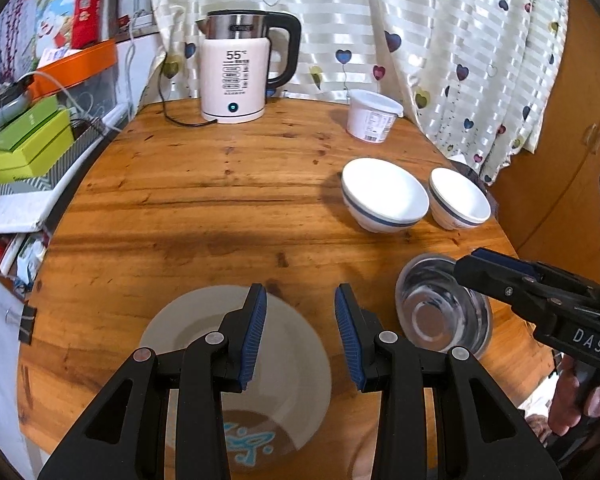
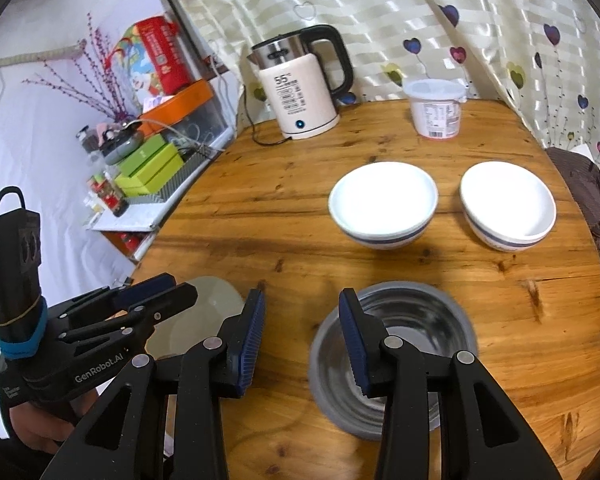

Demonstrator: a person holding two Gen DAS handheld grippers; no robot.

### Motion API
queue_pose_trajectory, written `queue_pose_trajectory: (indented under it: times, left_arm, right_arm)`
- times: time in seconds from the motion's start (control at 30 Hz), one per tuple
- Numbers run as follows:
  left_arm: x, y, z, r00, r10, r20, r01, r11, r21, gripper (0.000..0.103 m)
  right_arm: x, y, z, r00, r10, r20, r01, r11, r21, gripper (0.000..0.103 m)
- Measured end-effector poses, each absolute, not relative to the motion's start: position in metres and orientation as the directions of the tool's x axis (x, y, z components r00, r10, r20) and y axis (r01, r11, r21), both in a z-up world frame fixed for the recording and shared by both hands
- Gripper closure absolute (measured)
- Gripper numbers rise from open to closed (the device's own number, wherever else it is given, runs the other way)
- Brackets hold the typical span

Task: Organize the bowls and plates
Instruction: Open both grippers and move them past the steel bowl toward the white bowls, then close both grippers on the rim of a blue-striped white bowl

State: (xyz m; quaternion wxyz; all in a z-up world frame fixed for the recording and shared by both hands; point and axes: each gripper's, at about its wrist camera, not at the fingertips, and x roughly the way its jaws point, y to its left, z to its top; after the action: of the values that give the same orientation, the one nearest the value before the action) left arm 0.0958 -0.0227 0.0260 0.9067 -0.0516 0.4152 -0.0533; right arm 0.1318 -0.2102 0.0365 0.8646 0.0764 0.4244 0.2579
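Barely begun, by the look of it: nothing stacked yet. Left tool (image 1: 300,332) hangs w/ fingers apart over plate (image 1: 300,360); right tool (image 2: 302,340), also apart, straddles steel bowl (image 2: 420,344) rim. Two white bowls (image 2: 383,204) sit separate further back on surface (image 2: 260,232).

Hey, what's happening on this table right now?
A person holds two grippers over a wooden table. The left gripper hovers open above a white plate; the right gripper hovers open at a steel bowl. Neither grips anything. Two white bowls sit further back, unstacked, before a kettle and tub.
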Motion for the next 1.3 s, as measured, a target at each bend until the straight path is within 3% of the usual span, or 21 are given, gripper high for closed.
queue_pose_trajectory:
  times: [0.57, 1.0, 1.3]
  left_arm:
    - [0.15, -0.059, 0.016, 0.601, -0.167, -0.782, 0.124, 0.985, -0.115, 0.066]
    - [0.199, -0.055, 0.004, 0.542, -0.253, -0.801, 0.096, 0.966, -0.241, 0.066]
    - [0.234, -0.059, -0.006, 0.513, -0.302, -0.804, 0.072, 0.948, -0.31, 0.066]
  right_arm:
    - [0.179, -0.243, 0.018, 0.507, 0.461, -0.728, -0.282, 0.887, 0.365, 0.065]
    - [0.228, -0.252, -0.004, 0.481, 0.435, -0.761, -0.192, 0.899, 0.393, 0.066]
    - [0.253, -0.26, -0.015, 0.477, 0.425, -0.769, -0.135, 0.9, 0.414, 0.075]
